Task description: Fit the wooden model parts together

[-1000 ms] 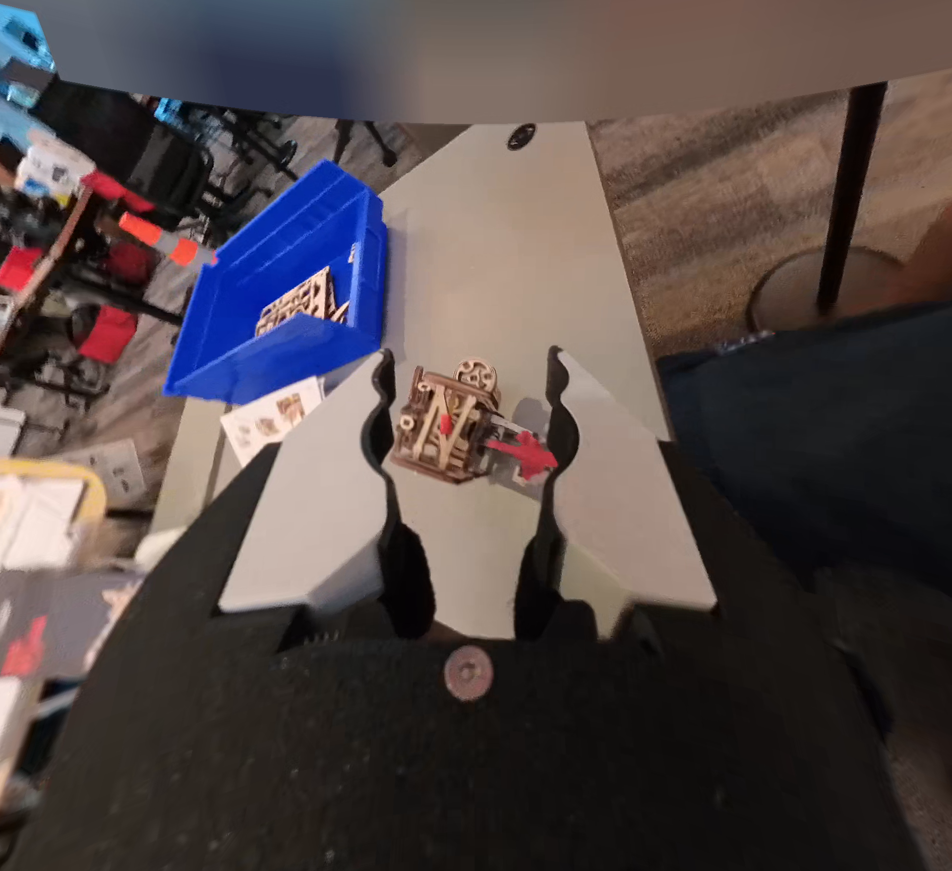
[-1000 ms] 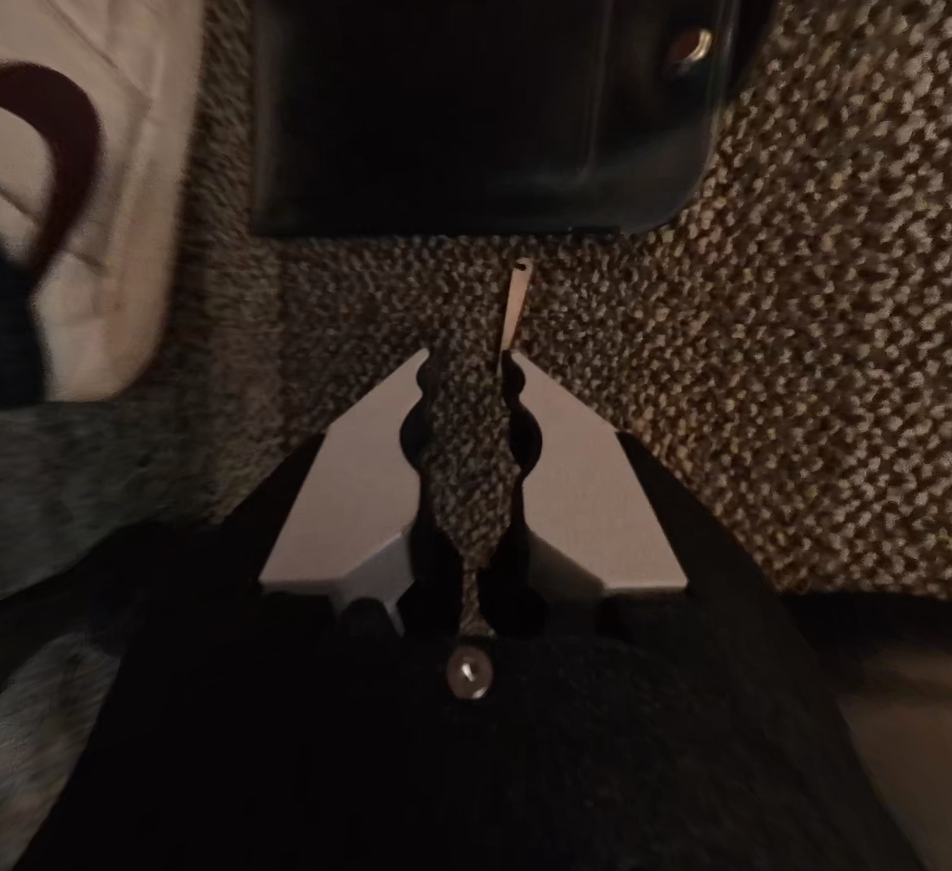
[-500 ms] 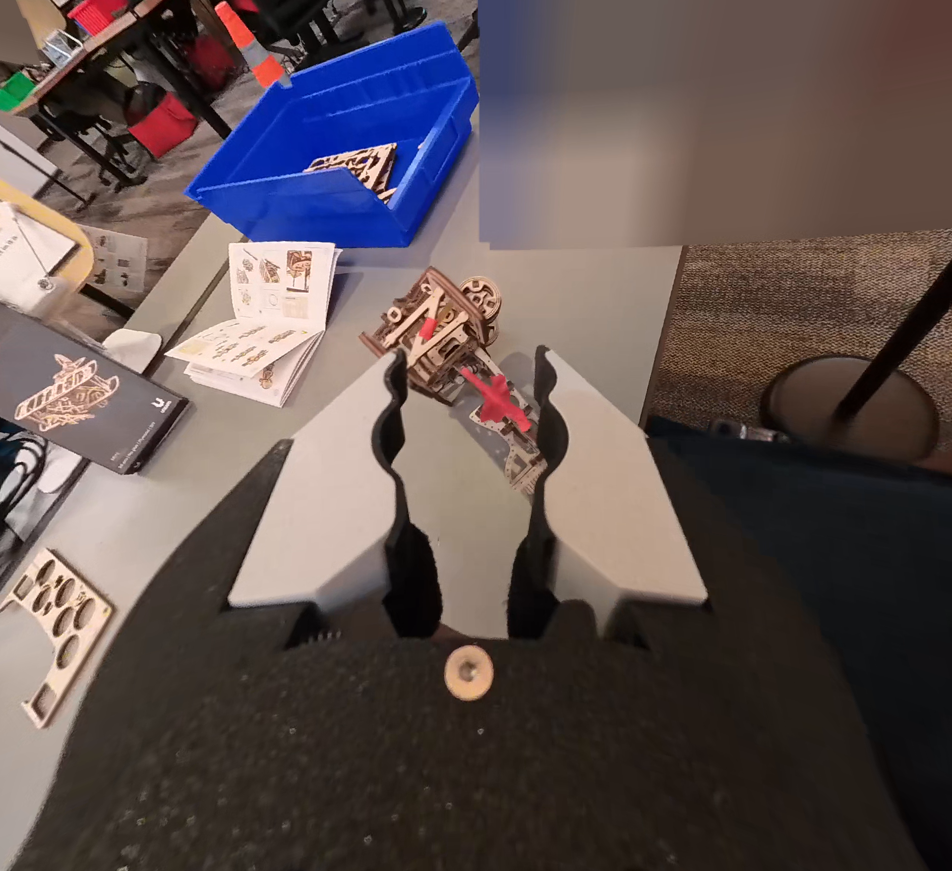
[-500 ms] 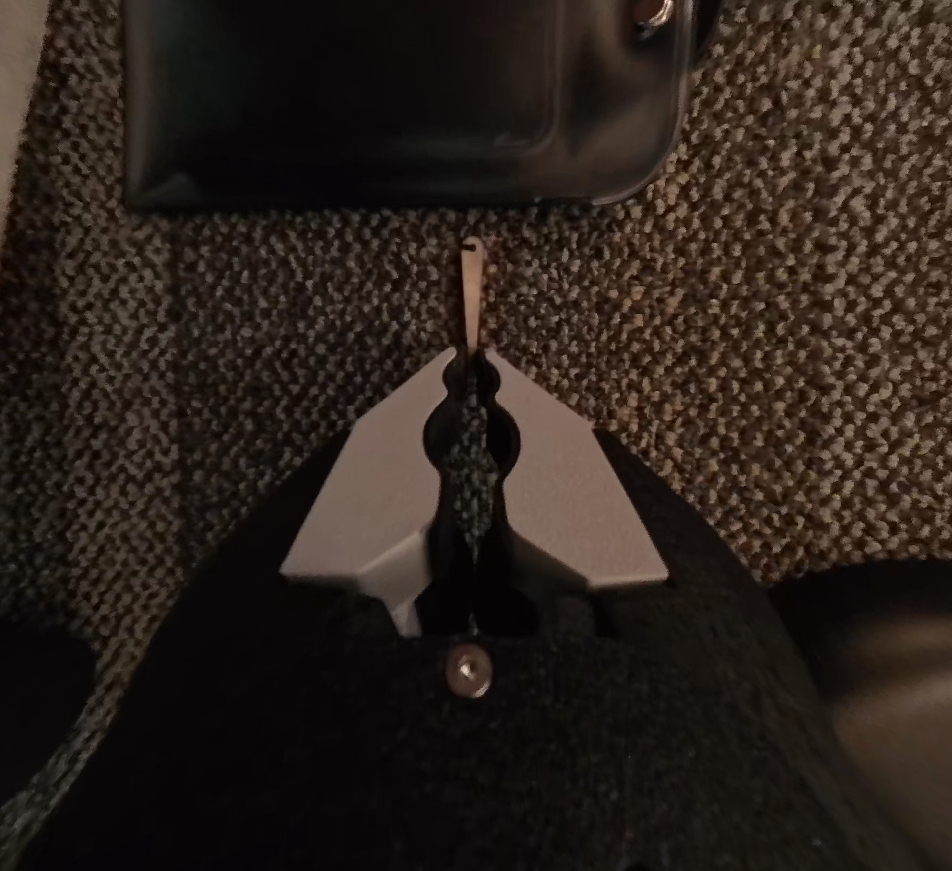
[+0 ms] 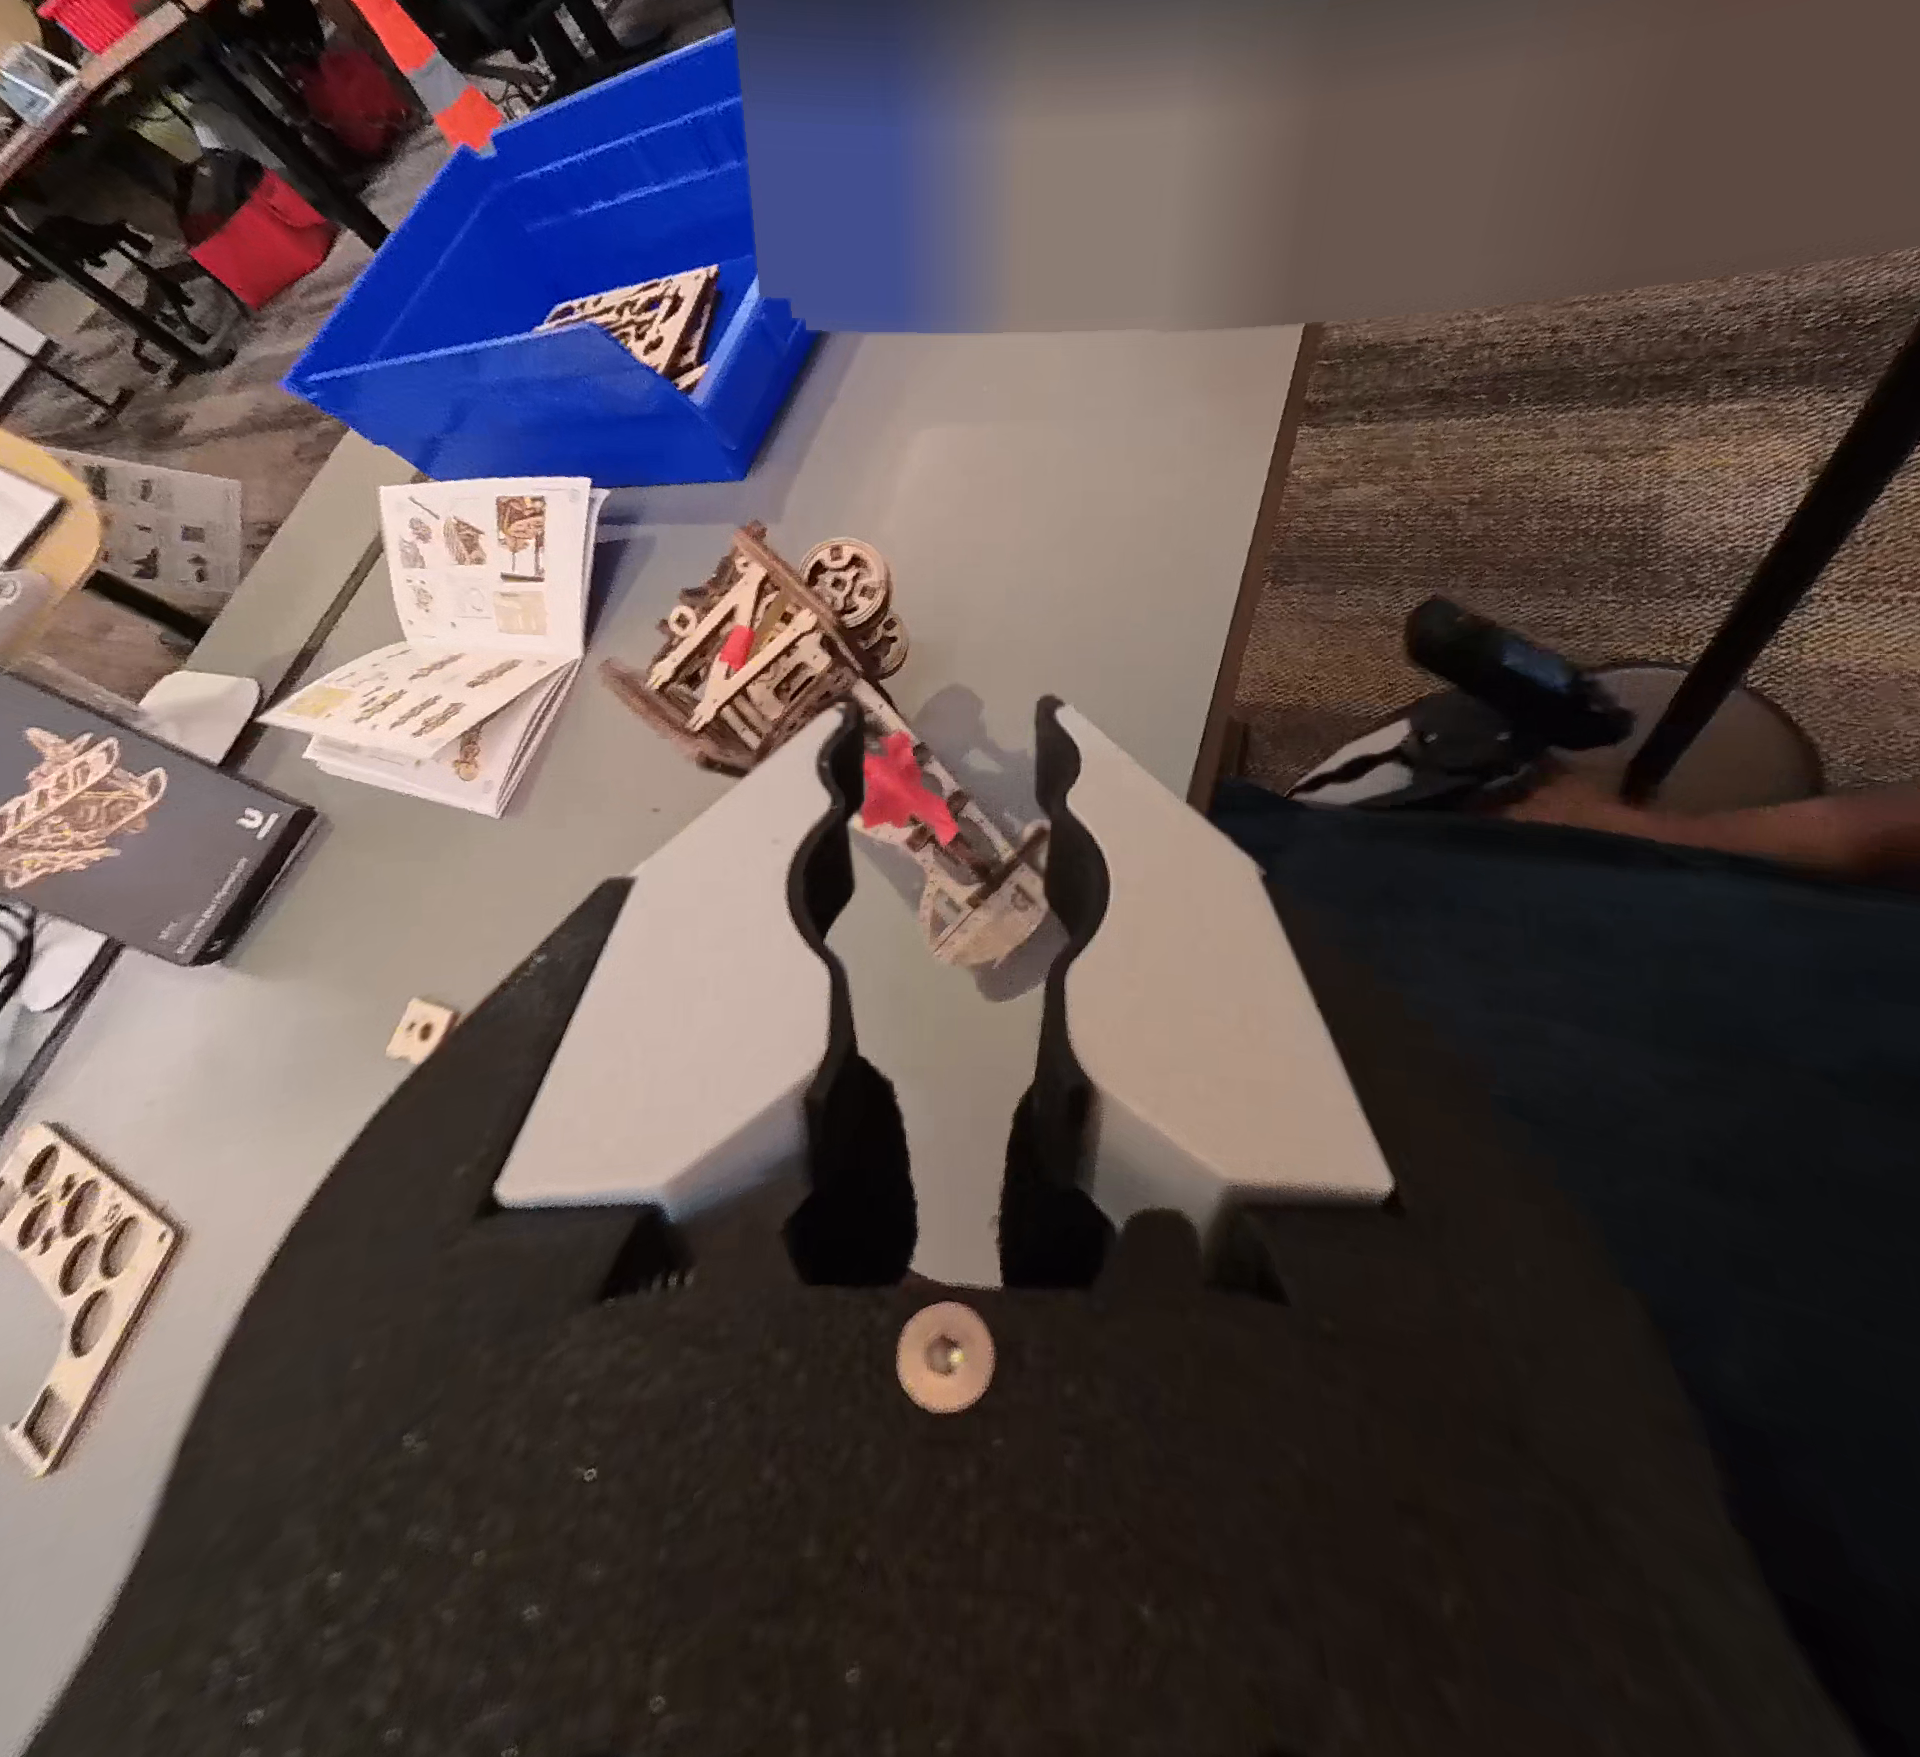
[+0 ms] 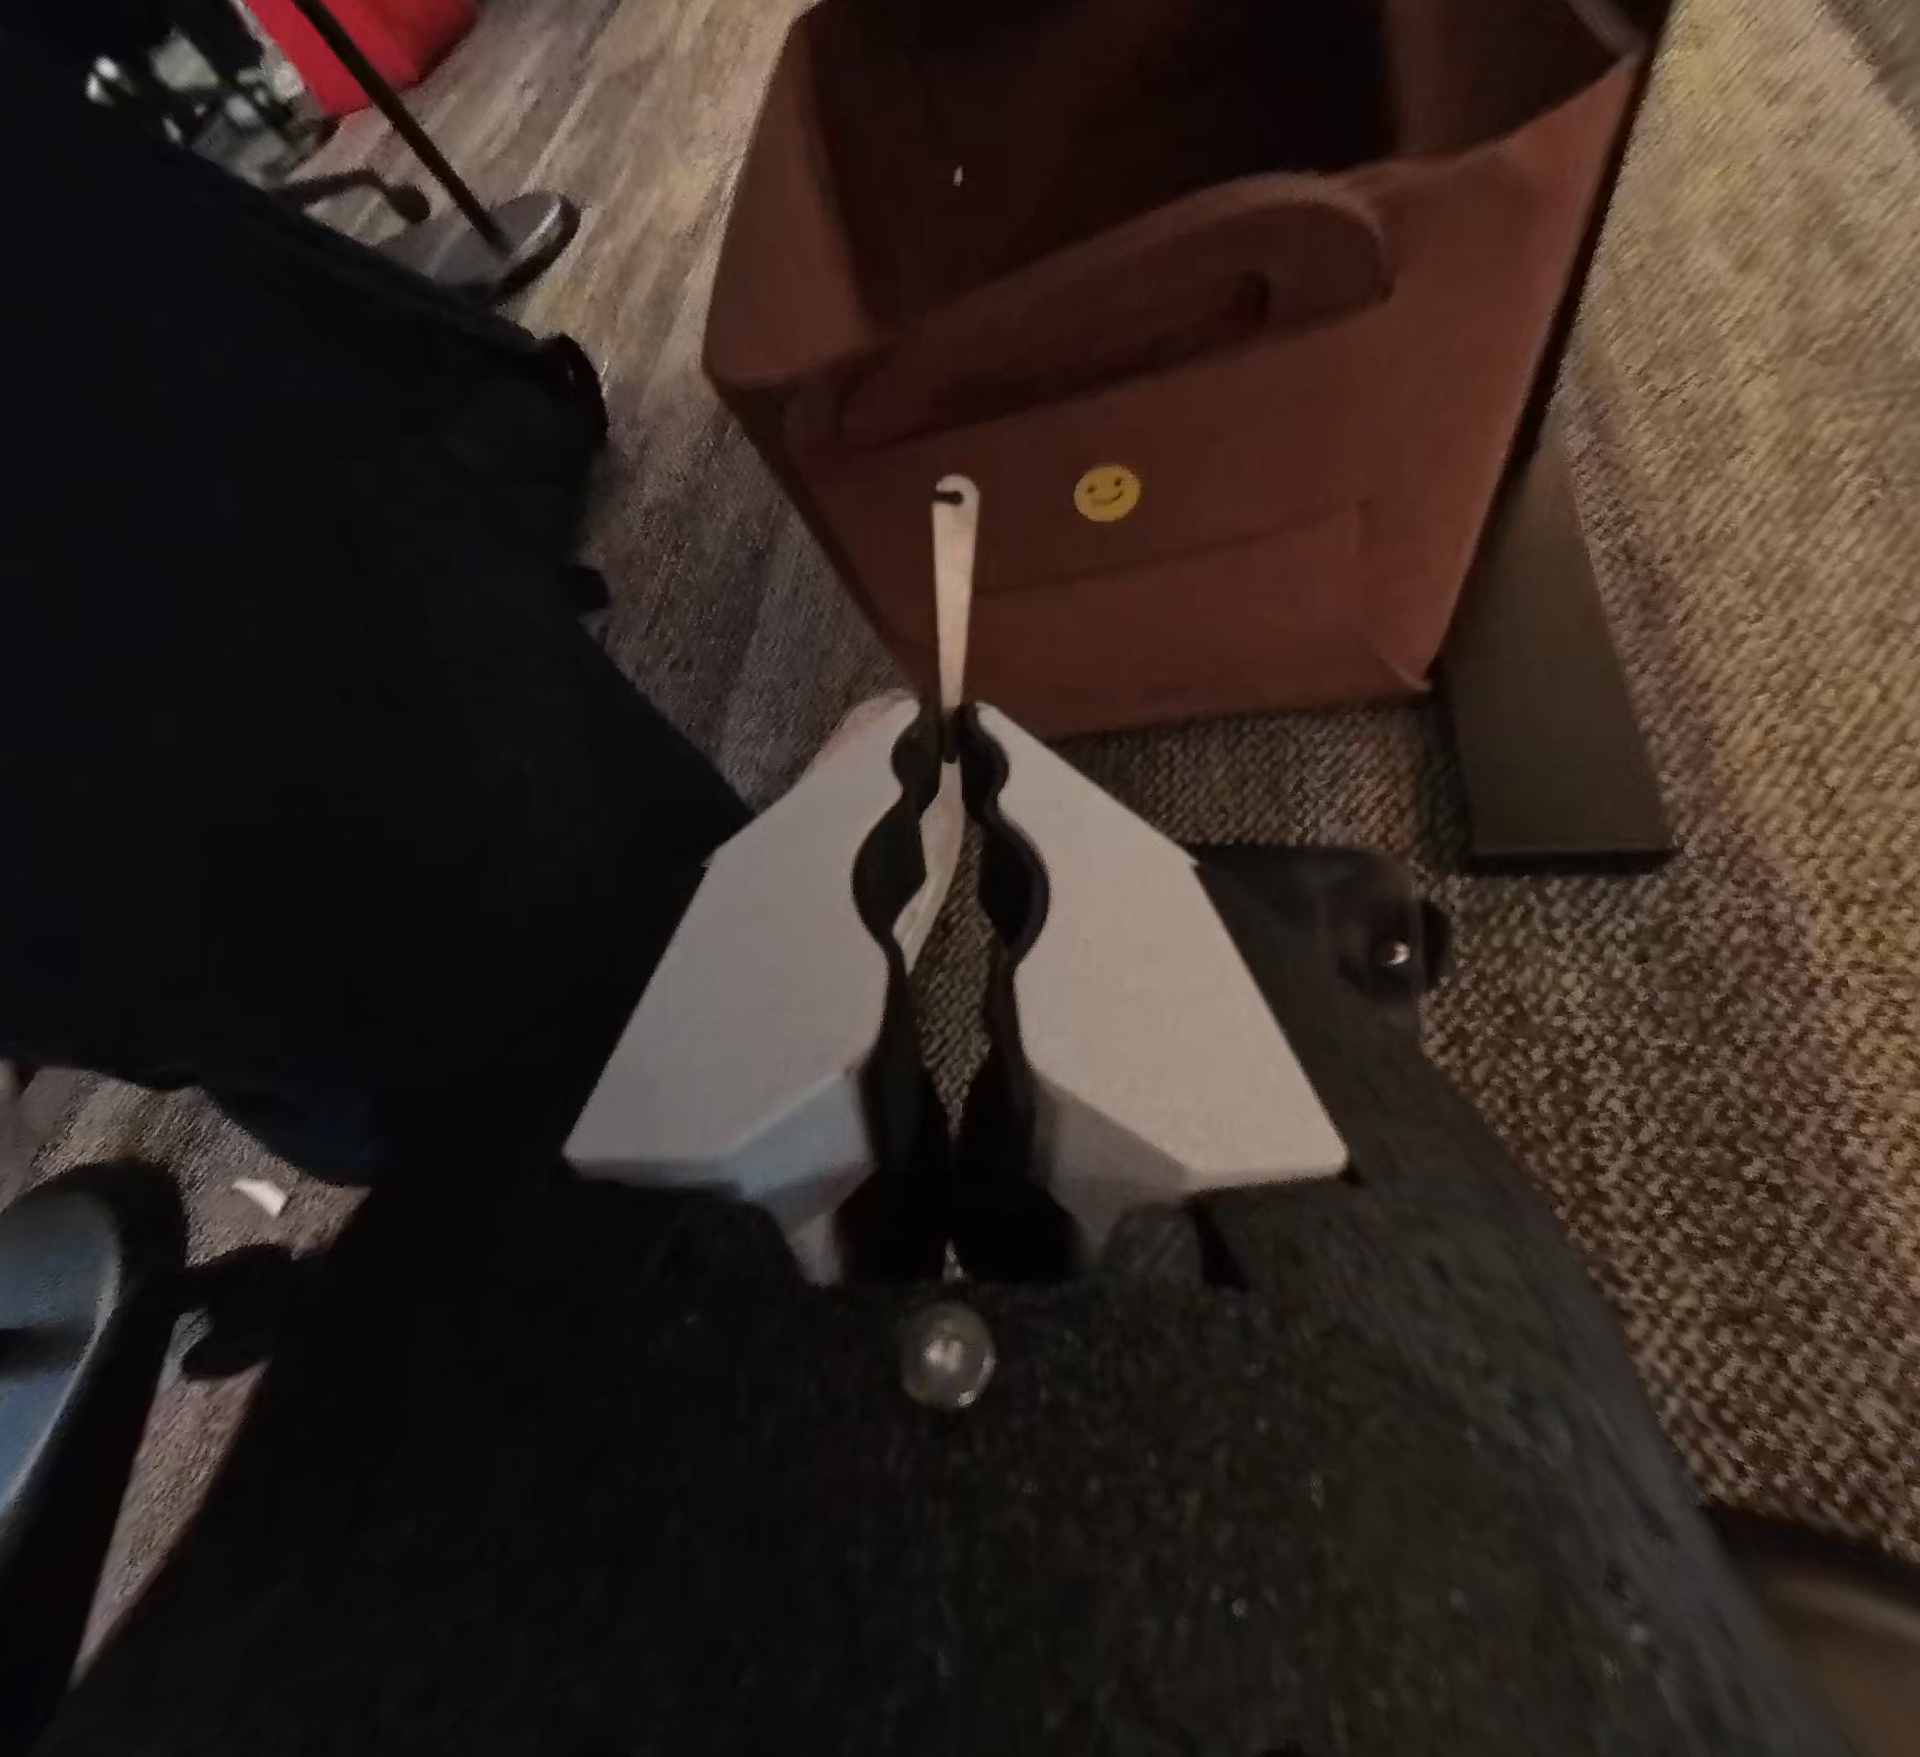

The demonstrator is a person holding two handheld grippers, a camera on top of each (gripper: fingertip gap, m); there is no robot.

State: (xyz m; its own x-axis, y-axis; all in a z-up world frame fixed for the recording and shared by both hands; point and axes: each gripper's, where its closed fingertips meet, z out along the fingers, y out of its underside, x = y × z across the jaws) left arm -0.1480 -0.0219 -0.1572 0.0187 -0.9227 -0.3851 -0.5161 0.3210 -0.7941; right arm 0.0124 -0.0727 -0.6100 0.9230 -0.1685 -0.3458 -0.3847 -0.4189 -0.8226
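Note:
A part-built wooden model (image 5: 769,658) with red tape marks lies on the grey table (image 5: 1039,523); its long arm (image 5: 956,834) runs toward me between my fingers. My left gripper (image 5: 945,720) is open and empty, hovering over that arm. My right gripper (image 6: 943,720) is off the table, over the carpet, shut on a thin flat wooden strip (image 6: 951,595) that sticks out forward past the fingertips. The right gripper also shows at the right edge of the left wrist view (image 5: 1475,720).
A blue bin (image 5: 540,294) with wooden sheets stands at the back. An open instruction booklet (image 5: 468,627), a dark box (image 5: 114,834), a punched wooden sheet (image 5: 73,1260) and a small wooden piece (image 5: 421,1027) lie left. A brown bag (image 6: 1195,357) stands on the carpet. The small wooden piece (image 5: 421,1027) is about 30 cm from my left fingertips and 50 cm from my right.
The left gripper has drawn back and turned, bringing more of the table into view. The right gripper closed on the strip and has lifted it off the carpet, now facing the brown bag.

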